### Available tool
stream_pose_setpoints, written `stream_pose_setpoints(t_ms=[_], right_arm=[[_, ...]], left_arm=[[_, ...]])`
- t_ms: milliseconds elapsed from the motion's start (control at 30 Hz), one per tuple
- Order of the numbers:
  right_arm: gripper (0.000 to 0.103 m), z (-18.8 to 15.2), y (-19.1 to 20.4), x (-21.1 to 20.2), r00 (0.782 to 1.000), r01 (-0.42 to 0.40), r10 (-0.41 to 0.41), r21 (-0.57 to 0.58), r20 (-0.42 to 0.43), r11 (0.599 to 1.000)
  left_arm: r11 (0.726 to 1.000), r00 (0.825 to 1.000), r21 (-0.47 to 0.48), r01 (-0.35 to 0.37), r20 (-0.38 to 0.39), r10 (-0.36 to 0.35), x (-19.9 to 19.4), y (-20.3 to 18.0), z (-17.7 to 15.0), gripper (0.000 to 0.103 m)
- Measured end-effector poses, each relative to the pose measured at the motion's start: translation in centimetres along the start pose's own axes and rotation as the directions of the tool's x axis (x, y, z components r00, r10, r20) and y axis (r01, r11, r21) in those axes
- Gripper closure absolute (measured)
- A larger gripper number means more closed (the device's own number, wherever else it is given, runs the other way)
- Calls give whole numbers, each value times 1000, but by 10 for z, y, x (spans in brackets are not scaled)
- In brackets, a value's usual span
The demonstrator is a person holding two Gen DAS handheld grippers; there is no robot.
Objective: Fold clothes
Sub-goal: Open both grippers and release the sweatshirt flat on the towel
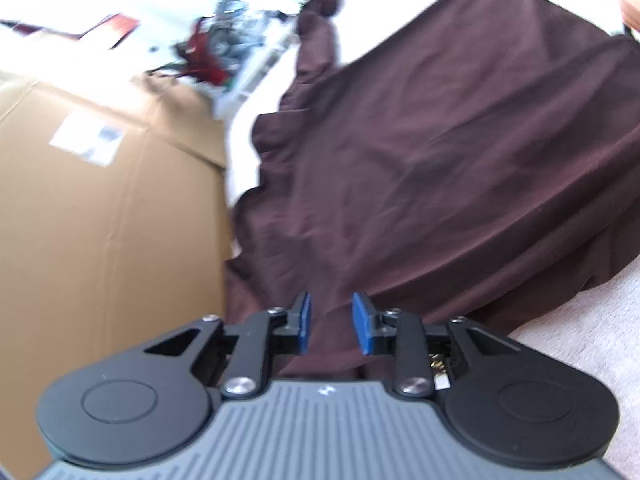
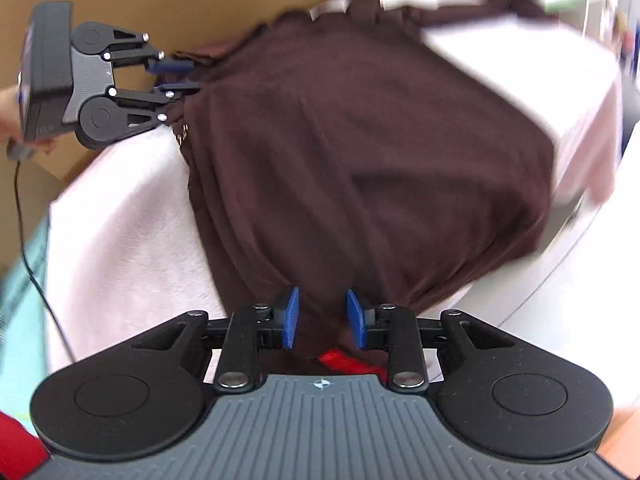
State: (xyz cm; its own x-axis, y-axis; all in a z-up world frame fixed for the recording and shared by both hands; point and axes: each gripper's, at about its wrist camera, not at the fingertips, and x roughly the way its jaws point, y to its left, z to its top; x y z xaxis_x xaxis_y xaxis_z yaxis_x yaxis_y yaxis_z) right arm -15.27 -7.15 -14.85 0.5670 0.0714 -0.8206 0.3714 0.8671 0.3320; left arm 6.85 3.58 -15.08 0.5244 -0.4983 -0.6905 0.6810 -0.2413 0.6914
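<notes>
My brown shirt lies spread out on a soft white blanket. It is a big dark brown piece of cloth with lots of wrinkles in it. One long sleeve sticks out at the far end, away from my left tongs. The pictures are a bit blurry, so I cannot see every edge well.

My left tongs are at one edge of the shirt. The two blue pads have a gap between them and brown cloth sits in that gap. From my other camera I can see these tongs from the side, with their tips right at the edge of the cloth. I cannot tell if they pinch it or just sit around it.

My right tongs are at another edge of the shirt. Their blue pads are apart too, with brown cloth between them. I cannot tell if they hold it. A bit of red stuff shows just under them.

A big cardboard box stands beside the blanket.

I think I am near the start. The shirt looks flat and open, with no neat fold in it yet. The sleeve is not tucked in. All the folding is left to do.
</notes>
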Motion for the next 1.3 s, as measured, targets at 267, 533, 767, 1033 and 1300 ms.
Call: stream_pose_setpoints(t_ms=[267,533,767,1033,1300], right_arm=[[69,-37,7,-1,957,-181,179,14,-229,983],[72,-31,-9,-38,998,-58,57,37,16,998],[75,-16,7,-6,997,-70,71,-15,28,997],[75,-8,13,-11,999,24,-19,-120,44,992],[75,32,29,12,986,165,-161,-186,36,969]], left_arm=[[997,998,43,59,-35,-57,2,-19,-13,80],[998,998,-18,61,-24,-61,-25,-14,-17,65],[992,996,-95,86,10,-85,-22,-16,2,63],[994,993,-65,86,-72,-91,-19,-35,-20,64],[992,997,-104,77,33,-74,-49,-46,-6,53]])
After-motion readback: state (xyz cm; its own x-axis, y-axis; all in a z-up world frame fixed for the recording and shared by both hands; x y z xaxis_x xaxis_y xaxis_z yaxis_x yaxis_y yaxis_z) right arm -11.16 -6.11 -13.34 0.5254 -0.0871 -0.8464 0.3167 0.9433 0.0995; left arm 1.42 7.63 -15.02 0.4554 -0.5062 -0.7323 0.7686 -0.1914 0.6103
